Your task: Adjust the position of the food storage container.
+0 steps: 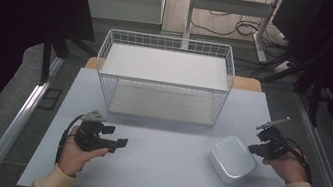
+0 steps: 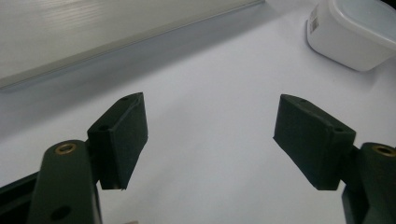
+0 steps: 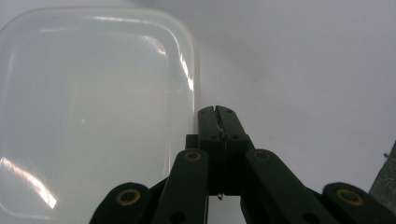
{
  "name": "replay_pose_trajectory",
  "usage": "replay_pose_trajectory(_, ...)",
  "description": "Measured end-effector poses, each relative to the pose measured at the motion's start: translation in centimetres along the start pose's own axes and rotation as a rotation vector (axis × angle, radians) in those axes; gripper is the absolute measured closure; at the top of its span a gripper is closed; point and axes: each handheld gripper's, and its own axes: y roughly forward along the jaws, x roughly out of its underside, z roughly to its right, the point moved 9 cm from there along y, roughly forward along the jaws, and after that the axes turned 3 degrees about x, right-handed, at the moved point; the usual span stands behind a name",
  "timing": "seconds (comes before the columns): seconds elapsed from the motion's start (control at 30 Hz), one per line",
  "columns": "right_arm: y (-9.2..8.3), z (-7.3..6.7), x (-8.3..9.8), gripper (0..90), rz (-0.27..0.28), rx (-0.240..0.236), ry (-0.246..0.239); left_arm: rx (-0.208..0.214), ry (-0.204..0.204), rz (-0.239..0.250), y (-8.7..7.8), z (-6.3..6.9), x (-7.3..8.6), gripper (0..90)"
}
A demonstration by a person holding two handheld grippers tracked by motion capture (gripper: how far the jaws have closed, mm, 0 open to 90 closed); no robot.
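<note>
A white plastic container (image 1: 231, 159) with a fitted lid lies flat on the pale table (image 1: 162, 174) at the lower right of the high view, just beside the right gripper (image 1: 253, 147), whose jaws are pressed together on nothing; in the right gripper view their tips sit at the container's rim (image 3: 195, 79). It looks like thin moulded plastic, rounded at the corners, smooth and glossy with light streaks on the lid, so it is probably light, fairly stiff at the rim, springy in the lid's middle, and slippery under hard pads. The raised edge where lid meets body seems the safest hold, pinched across one side wall; its contents cannot be seen. The left gripper (image 1: 122, 143), at lower left of the high view, has its jaws spread wide and holds nothing, with bare table between its matte black pads (image 2: 122, 140). At upper centre stands a white wire basket (image 1: 163, 84), a rigid open grid over a flat pale floor.
</note>
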Motion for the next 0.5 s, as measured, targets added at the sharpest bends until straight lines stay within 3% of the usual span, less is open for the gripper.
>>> replay_pose_trajectory(0.3, -0.2, -0.6, 1.3, 89.6, -0.003, -0.011, 0.017, 0.002, 0.002, -0.003, 0.1, 0.2, 0.0, 25.5)
replay_pose_trajectory(0.5, -0.4, -3.5, 1.2, 89.5, 0.001, -0.061, -0.017, 0.003, 0.002, 0.000, 0.1, 0.2, 0.0, 25.5)
